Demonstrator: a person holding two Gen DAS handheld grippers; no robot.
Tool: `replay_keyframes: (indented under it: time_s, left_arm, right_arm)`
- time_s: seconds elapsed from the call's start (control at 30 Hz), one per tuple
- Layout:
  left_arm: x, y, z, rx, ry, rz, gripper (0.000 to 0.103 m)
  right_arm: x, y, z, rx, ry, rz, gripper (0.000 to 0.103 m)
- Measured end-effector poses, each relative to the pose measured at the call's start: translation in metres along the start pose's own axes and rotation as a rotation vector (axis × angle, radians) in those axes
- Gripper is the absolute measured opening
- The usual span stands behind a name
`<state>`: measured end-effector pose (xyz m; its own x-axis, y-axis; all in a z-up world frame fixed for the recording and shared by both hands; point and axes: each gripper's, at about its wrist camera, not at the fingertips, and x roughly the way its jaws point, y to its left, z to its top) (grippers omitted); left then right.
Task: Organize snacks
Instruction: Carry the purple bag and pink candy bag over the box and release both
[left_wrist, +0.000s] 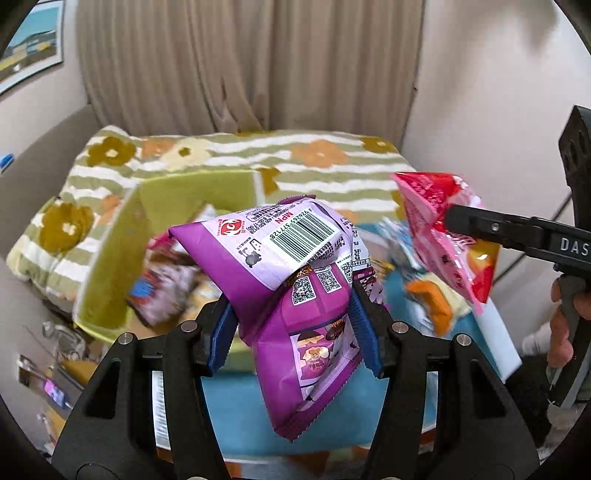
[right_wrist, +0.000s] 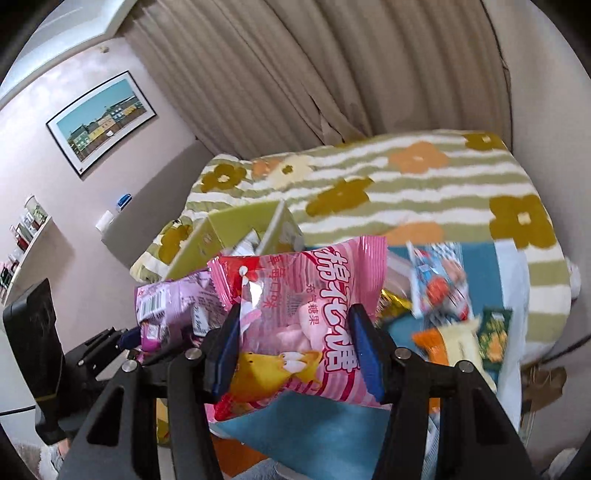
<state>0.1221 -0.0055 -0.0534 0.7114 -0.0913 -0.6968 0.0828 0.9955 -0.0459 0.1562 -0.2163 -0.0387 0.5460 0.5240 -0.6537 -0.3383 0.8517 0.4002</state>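
Jaws of the left gripper (left_wrist: 295, 314) are pinching a purple snack bag (left_wrist: 295, 280) at centre frame; the right gripper (right_wrist: 295, 350) is clamping a pink marshmallow bag (right_wrist: 303, 317). Both bags are being carried, probably toward the green box (left_wrist: 122, 258) at left, which calls for releasing above its opening.

Beige pleated curtain (right_wrist: 295, 74) hangs full-height at the back. Pale pinkish wall (right_wrist: 74, 184) left of the curtain carries a black-framed picture of coloured buildings (right_wrist: 101, 120). Further left and lower than the curtain, a white shelf (right_wrist: 35, 236) holds small jars and bottles. Below the curtain, a green-and-white striped blanket with flower pattern (right_wrist: 424, 192). Lighting soft, even.
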Motion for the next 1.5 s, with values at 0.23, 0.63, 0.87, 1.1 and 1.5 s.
replay_keyframes:
  time_s: [0.23, 0.63, 0.87, 1.1, 1.5]
  left_arm:
    - [0.023, 0.093, 0.032, -0.032, 0.028, 0.022, 0.053]
    - [0.095, 0.201, 0.034, -0.022, 0.212, -0.061, 0.056]
    - [0.099, 0.225, 0.030, -0.007, 0.228, -0.094, 0.103]
    - [0.095, 0.235, 0.033, -0.021, 0.221, -0.052, 0.103]
    - [0.094, 0.236, 0.046, -0.040, 0.198, -0.041, 0.102]
  right_arm:
    - [0.058, 0.053, 0.035, 0.002, -0.015, 0.024, 0.052]
    - [0.160, 0.128, 0.061, 0.066, 0.048, -0.002, 0.052]
    - [0.193, 0.137, 0.055, 0.104, 0.099, -0.050, 0.052]
    - [0.211, 0.139, 0.050, 0.073, 0.132, -0.094, 0.052]
    - [0.236, 0.137, 0.061, 0.042, 0.204, -0.120, 0.059]
